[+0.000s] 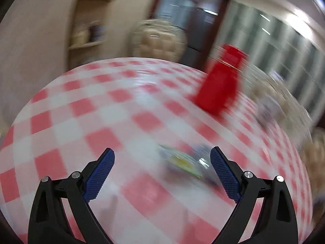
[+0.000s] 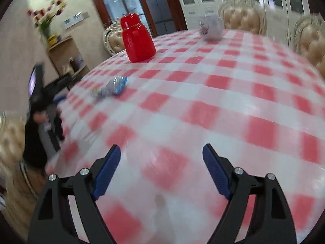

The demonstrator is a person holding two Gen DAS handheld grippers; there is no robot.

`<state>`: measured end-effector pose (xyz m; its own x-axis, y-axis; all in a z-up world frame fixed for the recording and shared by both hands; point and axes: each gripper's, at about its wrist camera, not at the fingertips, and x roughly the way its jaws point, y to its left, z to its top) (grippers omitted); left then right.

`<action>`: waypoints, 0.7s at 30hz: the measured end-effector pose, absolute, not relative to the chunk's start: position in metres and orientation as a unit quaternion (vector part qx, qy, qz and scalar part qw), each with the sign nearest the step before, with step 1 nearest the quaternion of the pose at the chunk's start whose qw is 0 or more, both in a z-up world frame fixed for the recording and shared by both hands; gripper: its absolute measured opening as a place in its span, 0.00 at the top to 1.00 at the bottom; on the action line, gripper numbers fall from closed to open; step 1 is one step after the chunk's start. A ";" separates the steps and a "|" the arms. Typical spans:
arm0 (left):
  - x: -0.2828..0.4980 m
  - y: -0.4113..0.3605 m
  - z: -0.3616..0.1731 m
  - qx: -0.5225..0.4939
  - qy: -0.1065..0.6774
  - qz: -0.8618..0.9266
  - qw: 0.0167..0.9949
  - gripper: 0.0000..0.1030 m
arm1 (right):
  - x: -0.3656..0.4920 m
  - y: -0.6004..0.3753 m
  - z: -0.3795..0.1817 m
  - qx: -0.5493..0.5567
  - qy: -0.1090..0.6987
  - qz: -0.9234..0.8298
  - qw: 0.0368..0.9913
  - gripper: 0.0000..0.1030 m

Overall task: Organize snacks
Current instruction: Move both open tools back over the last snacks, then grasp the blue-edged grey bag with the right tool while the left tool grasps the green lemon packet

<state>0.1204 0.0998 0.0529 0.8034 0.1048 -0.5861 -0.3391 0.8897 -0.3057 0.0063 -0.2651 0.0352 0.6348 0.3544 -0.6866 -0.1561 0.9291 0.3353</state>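
Both grippers (image 1: 162, 158) (image 2: 161, 154) spread, empty; snack packet (image 2: 113, 86) print blurred, unreadable; red jar (image 2: 138, 40) unlabelled.

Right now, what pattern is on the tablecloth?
Red and white checks on the tablecloth, clearest from the right wrist.

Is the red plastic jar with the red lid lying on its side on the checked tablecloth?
No, the red plastic jar stands upright on the red-and-white checked tablecloth, its lid on top.

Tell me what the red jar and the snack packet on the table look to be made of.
Red jar: likely glossy plastic; bright highlights on smooth, opaque sides. Snack packet: seemingly metallised film; crinkled, silvery and blue, glinting.
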 end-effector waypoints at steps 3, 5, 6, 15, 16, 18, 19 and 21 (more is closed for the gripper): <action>0.118 0.147 0.035 -0.246 0.282 0.171 0.911 0.11 | 0.065 -0.225 0.036 0.143 0.406 0.149 0.890 0.20; 0.116 0.171 0.029 -0.279 0.297 0.191 0.893 0.11 | 0.101 -0.194 0.037 0.143 0.407 0.150 0.889 0.20; 0.111 0.180 0.027 -0.298 0.287 0.200 0.888 0.11 | 0.125 -0.175 0.037 0.147 0.411 0.151 0.887 0.19; 0.102 0.204 0.021 -0.352 0.259 0.231 0.869 0.11 | 0.226 -0.064 0.020 0.133 0.463 0.096 0.871 0.20; 0.101 0.204 0.022 -0.350 0.258 0.229 0.871 0.11 | 0.230 -0.055 0.015 0.117 0.472 0.086 0.870 0.20; 0.098 0.202 0.025 -0.343 0.255 0.223 0.876 0.11 | 0.236 -0.040 0.008 0.089 0.485 0.070 0.867 0.19; 0.099 0.201 0.025 -0.340 0.255 0.220 0.878 0.11 | 0.236 -0.037 0.007 0.079 0.480 0.063 0.872 0.19; 0.101 0.199 0.024 -0.337 0.257 0.215 0.880 0.11 | 0.235 -0.030 0.004 0.053 0.479 0.054 0.875 0.19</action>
<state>0.1008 0.1989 0.0237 0.7749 0.2048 -0.5980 -0.5519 0.6804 -0.4821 0.2355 -0.0301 0.0042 0.5361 0.1457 -0.8315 -0.0434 0.9884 0.1452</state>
